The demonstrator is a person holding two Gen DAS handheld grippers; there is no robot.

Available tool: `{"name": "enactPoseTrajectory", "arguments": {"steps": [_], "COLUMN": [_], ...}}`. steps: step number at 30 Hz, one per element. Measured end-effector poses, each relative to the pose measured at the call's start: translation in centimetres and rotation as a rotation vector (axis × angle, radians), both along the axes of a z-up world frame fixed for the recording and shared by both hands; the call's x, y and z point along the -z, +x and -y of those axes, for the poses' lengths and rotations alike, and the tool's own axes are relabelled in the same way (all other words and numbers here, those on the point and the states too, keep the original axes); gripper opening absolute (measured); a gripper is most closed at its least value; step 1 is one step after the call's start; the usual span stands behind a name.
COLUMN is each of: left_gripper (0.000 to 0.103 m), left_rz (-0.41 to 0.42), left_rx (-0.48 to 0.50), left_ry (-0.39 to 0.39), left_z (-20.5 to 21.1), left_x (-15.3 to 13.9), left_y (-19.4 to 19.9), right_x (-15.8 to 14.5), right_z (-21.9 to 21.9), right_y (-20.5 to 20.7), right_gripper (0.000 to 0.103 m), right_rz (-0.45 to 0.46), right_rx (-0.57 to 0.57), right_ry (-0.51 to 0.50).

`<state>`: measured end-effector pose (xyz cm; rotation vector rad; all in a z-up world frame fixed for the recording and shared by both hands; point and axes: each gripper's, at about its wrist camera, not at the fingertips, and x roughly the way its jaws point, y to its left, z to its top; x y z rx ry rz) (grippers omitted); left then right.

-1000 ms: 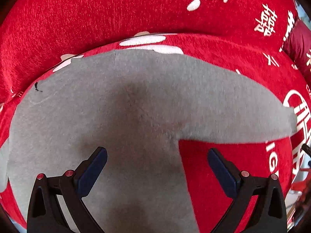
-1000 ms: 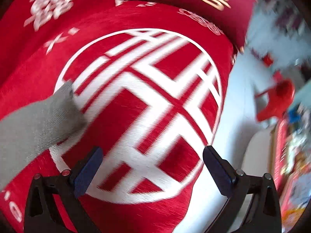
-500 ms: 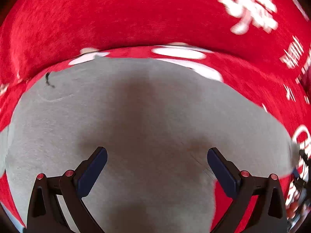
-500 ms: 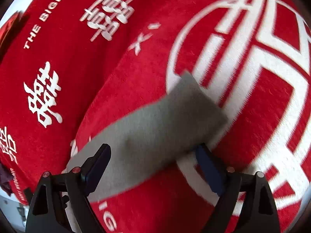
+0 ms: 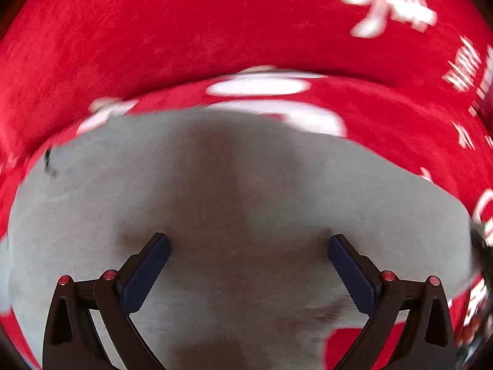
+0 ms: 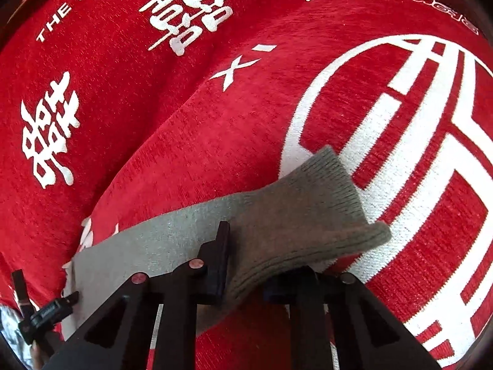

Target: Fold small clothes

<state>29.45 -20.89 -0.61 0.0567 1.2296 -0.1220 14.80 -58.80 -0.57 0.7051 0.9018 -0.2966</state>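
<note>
Sleeve cuff (image 6: 323, 191) only at right wrist.

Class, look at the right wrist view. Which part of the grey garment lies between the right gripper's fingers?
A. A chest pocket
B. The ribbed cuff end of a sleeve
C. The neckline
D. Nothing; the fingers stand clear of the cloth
B: the right gripper is closing its jaws on the ribbed sleeve cuff of the grey garment, bunching the knit between them.
</note>
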Motion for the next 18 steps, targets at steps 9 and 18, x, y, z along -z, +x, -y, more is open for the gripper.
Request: {"name": "enactPoseTrajectory", "arguments": {"steps": [9,18], "left_gripper": [0.103,0.103], "left_rz": [-0.033,0.020], "left_rx": [-0.091,-0.068], "left_ry": [0.014,0.006], "left_z": [-0.7,-1.3], "left_x": [1.8,-0.5], "left_y": [5.2,0.9], "right_x": [0.1,-0.6], "right_z": [-0.9,-2.1], "right_y": [1.1,1.8], "right_gripper": [0.052,0.020], "right_rz": [-0.014,-0.022], "right_rx": [-0.029,-0.094], "right_ry": [-0.040,-0.114]}}
